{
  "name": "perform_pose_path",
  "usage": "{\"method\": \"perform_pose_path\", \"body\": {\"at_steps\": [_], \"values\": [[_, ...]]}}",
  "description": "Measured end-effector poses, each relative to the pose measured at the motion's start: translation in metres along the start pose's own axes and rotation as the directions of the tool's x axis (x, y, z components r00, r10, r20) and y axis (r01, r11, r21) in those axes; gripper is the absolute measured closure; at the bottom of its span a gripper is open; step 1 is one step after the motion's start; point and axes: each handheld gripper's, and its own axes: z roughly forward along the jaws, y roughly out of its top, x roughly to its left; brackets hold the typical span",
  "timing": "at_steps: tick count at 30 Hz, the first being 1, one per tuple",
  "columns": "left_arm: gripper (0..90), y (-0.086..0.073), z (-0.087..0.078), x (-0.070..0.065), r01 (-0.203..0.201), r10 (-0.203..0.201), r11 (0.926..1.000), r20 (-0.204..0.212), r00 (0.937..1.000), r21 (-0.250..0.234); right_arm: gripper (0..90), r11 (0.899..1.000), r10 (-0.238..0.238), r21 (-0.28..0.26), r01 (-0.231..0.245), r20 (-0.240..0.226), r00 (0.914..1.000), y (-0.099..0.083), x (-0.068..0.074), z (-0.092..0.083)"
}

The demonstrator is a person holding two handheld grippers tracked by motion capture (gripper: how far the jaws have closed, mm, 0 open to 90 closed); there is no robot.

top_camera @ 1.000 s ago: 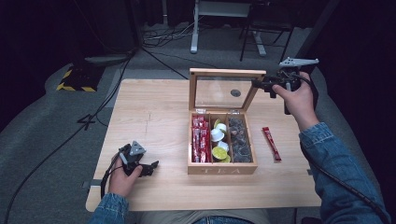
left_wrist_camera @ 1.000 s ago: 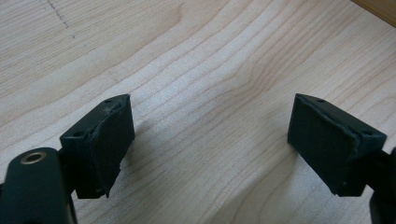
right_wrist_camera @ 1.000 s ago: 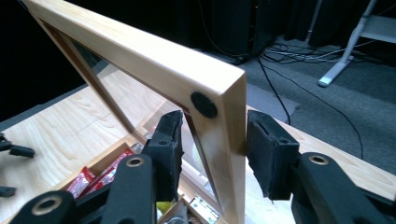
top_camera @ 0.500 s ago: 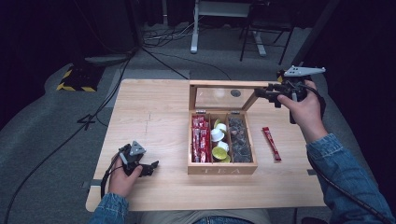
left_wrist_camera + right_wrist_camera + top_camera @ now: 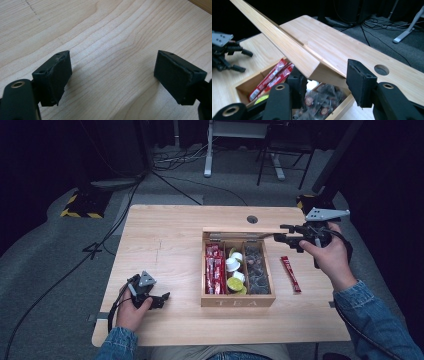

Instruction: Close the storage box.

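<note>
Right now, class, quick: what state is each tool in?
Left tool: open, empty, over the bare table.
Right tool: jaws either side of the tea box lid corner; whether they clamp it cannot be told.

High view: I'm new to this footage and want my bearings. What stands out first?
The wooden tea box mid-table, with red packets, pods and dark sachets in its three compartments. At its far right corner, the right gripper has the lid between its jaws. A lone red packet lies right of the box, and the left gripper rests open near the table's front left.
</note>
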Motion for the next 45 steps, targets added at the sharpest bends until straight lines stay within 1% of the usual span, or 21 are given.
{"method": "perform_pose_path", "body": {"at_steps": [5, 10, 19, 25, 32, 39, 42, 45], "values": [[15.1, 0.0, 0.0, 0.0, 0.0, 0.0, 1.0, 0.0, 1.0, -0.001, 51.0, 1.0, -0.017, 0.014, 0.017, -0.001, 0.9999, -0.011, 0.009, -0.003], [15.2, 0.0, 0.0, 0.0, 0.0, 0.0, 1.0, 0.0, 1.0, -0.002, 50.6, 0.999, -0.031, 0.019, 0.03, 0.008, 0.9995, -0.02, 0.016, -0.005], [15.1, 0.0, 0.0, 0.0, -0.001, 0.001, 1.0, -0.001, 1.0, -0.001, 48.5, 0.998, -0.054, 0.035, 0.053, 0.012, 0.9985, -0.037, 0.026, -0.005], [15.2, 0.0, 0.0, 0.0, -0.001, 0.001, 1.0, 0.0, 1.0, 0.0, 47.7, 0.996, -0.08, 0.049, 0.078, 0.023, 0.9966, -0.047, 0.033, -0.005], [15.1, 0.0, 0.0, 0.0, -0.001, 0.001, 1.0, 0.0, 1.0, 0.0, 45.6, 0.995, -0.083, 0.061, 0.082, 0.024, 0.9962, -0.061, 0.039, -0.004], [15.1, 0.0, 0.0, 0.0, -0.001, 0.001, 1.0, 0.0, 1.0, 0.0, 44.6, 0.989, -0.128, 0.085, 0.124, 0.036, 0.9912, -0.073, 0.046, -0.002], [15.1, 0.0, 0.0, 0.0, -0.001, 0.001, 1.0, 0.0, 1.0, 0.0, 44.1, 0.988, -0.13, 0.09, 0.126, 0.036, 0.9909, -0.078, 0.048, -0.001], [15.1, 0.0, 0.0, 0.0, -0.001, 0.001, 1.0, 0.0, 1.0, 0.0, 43.8, 0.988, -0.118, 0.1, 0.115, 0.027, 0.9927, -0.084, 0.049, 0.0]]}}
